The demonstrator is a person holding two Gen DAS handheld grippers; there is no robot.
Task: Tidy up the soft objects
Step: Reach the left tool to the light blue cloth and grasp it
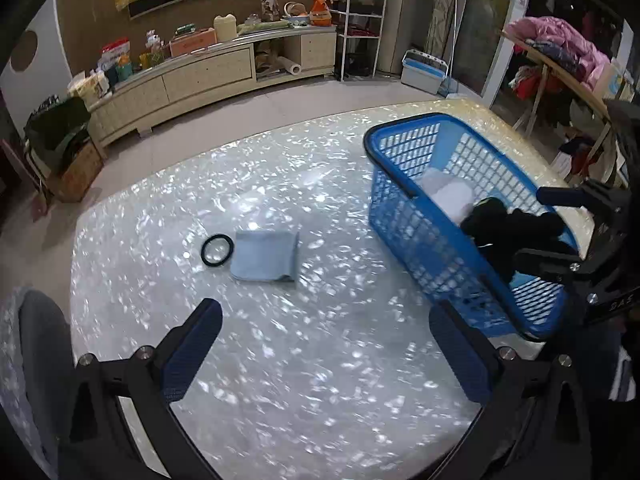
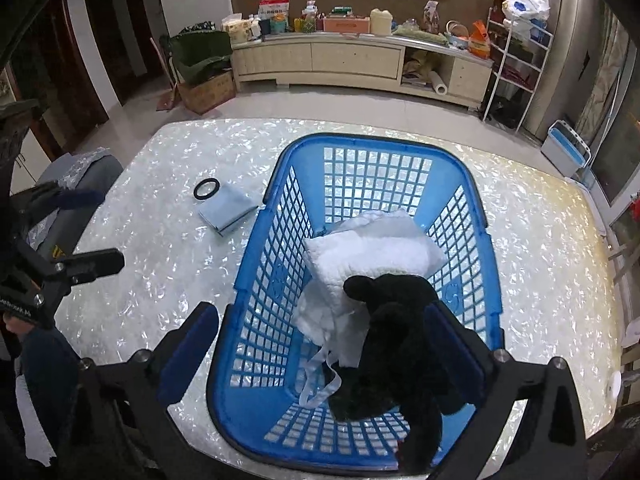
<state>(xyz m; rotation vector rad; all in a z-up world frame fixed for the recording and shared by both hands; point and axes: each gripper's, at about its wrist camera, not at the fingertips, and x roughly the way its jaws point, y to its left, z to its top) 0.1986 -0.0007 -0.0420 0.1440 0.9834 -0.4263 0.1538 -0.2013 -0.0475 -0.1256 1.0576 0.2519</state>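
A blue plastic basket (image 2: 280,216) stands on the pearly table; it also shows at the right of the left wrist view (image 1: 404,208). Inside lie a white quilted cloth (image 2: 372,252) and a black plush toy (image 2: 400,340). My right gripper (image 2: 326,332) is open above the basket, its right finger touching the black toy; it shows in the left wrist view (image 1: 556,232). A folded light-blue cloth (image 1: 266,256) and a black ring (image 1: 217,250) lie on the table left of the basket. My left gripper (image 1: 326,344) is open and empty above the table, short of the cloth.
A grey padded chair back (image 2: 80,184) stands at the table's left edge. A long cream cabinet (image 1: 208,76) with clutter on top lines the far wall. A white wire shelf (image 1: 360,28) and a blue-white box (image 1: 424,70) stand on the floor beyond.
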